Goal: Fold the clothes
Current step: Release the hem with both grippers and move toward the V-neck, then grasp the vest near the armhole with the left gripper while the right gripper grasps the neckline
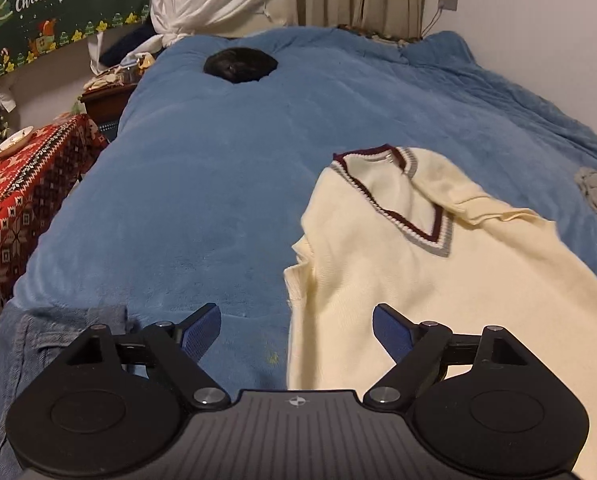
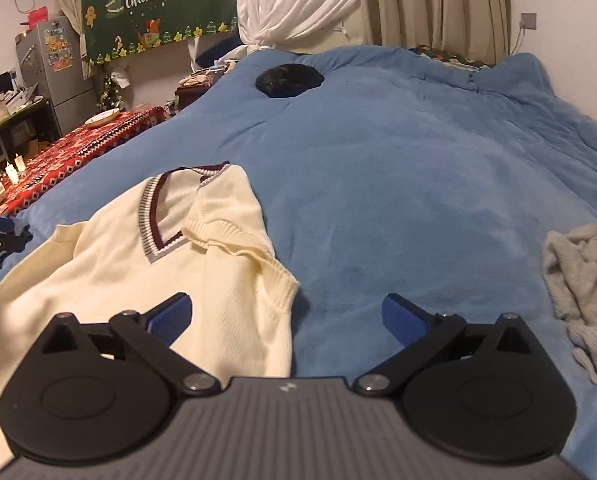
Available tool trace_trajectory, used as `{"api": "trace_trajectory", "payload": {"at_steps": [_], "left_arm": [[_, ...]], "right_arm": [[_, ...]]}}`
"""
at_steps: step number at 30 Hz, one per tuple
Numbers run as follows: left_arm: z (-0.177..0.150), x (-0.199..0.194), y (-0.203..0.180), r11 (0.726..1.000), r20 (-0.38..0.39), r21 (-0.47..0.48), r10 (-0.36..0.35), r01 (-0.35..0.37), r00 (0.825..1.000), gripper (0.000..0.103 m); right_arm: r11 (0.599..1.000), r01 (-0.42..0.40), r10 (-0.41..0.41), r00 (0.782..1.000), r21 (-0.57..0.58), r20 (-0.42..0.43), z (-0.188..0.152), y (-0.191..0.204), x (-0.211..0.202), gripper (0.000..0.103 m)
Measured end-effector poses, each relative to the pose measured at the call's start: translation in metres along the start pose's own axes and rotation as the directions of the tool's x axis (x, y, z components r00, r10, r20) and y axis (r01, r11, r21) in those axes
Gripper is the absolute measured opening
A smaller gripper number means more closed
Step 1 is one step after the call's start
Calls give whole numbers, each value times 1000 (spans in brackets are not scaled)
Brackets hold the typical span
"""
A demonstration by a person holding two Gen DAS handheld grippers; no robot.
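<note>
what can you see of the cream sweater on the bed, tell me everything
The cream sweater is a knit V-neck pullover, its collar trimmed in maroon, white and grey stripes, with ribbed cuffs. It lies front up on the blue blanket, collar towards the far end of the bed. One sleeve is folded in across the chest below the neckline; the body looks mostly flat. Neither gripper holds it: the left gripper and the right gripper both hang open above its near edges.

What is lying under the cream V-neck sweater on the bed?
The cream sweater lies directly on the blue blanket, which shows all around it. Whether anything else is beneath the sweater cannot be seen, because the knit covers that part.
</note>
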State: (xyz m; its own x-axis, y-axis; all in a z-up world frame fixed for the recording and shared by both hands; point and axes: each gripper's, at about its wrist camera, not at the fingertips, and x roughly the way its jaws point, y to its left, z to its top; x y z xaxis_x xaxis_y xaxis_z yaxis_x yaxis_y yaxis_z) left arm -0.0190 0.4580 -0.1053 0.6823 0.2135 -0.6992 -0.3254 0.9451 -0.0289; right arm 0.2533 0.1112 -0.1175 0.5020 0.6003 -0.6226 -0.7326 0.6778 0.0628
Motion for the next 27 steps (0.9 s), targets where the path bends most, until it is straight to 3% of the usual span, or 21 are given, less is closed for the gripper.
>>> {"api": "trace_trajectory", "payload": {"at_steps": [2, 4, 6, 8, 11, 13, 14, 15, 17, 21, 25, 27], "left_arm": [[0, 9, 2, 999, -3, -16, -31, 31, 1000, 80], [0, 15, 2, 998, 3, -17, -63, 63, 998, 72], [0, 24, -1, 998, -7, 2, -62, 62, 998, 59], [0, 34, -1, 998, -28, -1, -60, 60, 998, 54], [2, 47, 5, 996, -49, -32, -81, 79, 995, 52], [3, 54, 8, 996, -61, -43, -79, 77, 995, 50], [3, 58, 9, 996, -67, -45, -77, 74, 995, 43], [4, 62, 10, 996, -72, -46, -74, 71, 995, 28], [5, 61, 13, 997, -66, -53, -56, 52, 996, 6], [5, 52, 25, 997, -29, -75, -36, 34, 999, 6], [1, 54, 37, 991, -25, -128, -49, 45, 998, 6], [-3, 67, 36, 990, -64, -136, -38, 29, 997, 6]], "right_arm": [[1000, 3, -3, 1000, -14, -10, -2, 0, 12, 102], [1000, -16, 16, 1000, 0, -18, -4, -2, 25, 94], [1000, -13, 13, 999, 13, -37, -4, -3, 36, 72], [1000, -12, 14, 999, 28, -44, -2, -4, 47, 58], [998, -29, 33, 996, 47, -81, 2, -4, 65, 57], [998, -37, 43, 992, 53, -117, 3, -2, 80, 50], [997, -41, 49, 990, 59, -132, 4, -1, 86, 27], [996, -47, 57, 988, 71, -142, 6, -1, 90, 12], [996, -43, 55, 987, 77, -154, 10, 2, 95, 8], [998, 70, -70, 994, -1, -83, 21, 2, 74, 7], [995, 98, -95, 991, 29, -95, 19, -10, 76, 7], [994, 112, -109, 986, 18, -123, 11, -8, 88, 8]]}}
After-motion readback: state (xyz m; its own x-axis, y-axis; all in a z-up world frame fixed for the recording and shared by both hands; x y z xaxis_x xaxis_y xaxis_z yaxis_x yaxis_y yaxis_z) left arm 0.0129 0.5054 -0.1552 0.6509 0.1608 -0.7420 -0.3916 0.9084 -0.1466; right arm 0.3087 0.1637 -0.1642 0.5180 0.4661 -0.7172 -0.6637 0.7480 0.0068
